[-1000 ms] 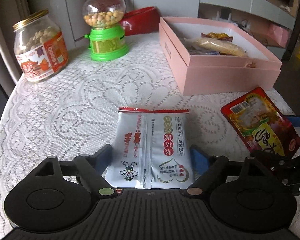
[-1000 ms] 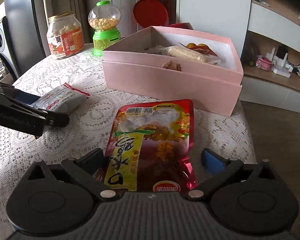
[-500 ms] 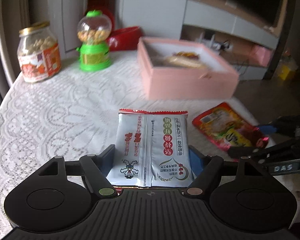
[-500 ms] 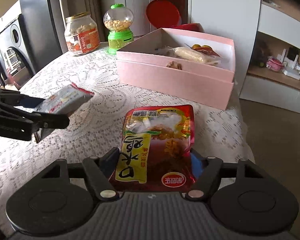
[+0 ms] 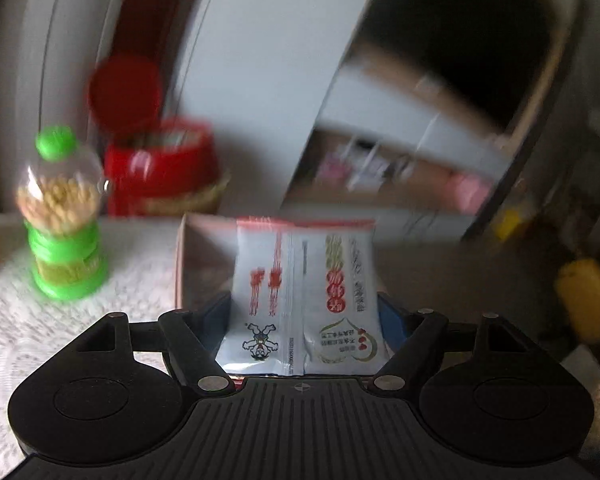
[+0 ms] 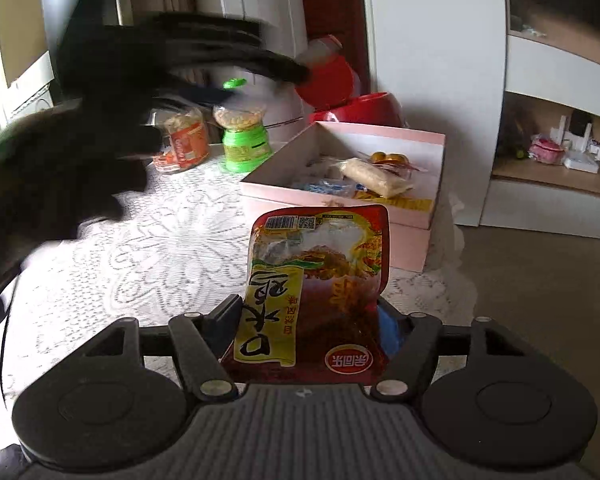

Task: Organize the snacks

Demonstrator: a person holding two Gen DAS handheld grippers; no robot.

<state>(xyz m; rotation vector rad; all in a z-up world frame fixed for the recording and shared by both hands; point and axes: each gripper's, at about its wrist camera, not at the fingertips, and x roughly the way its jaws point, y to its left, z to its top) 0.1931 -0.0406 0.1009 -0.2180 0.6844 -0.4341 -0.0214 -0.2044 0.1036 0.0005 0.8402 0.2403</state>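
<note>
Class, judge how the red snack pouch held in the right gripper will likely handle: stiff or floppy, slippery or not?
The red snack pouch stands upright above the right gripper, so it is probably fairly stiff. Its glossy film suggests it may slip. It looks flat, so likely light.

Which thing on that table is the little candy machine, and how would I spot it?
Start at the open pink box on the lace tablecloth. Past its far left corner two containers stand side by side. The candy machine is the one nearer the box: clear globe of pale sweets, bright green base and cap, while its neighbour is an orange-labelled jar.
</note>
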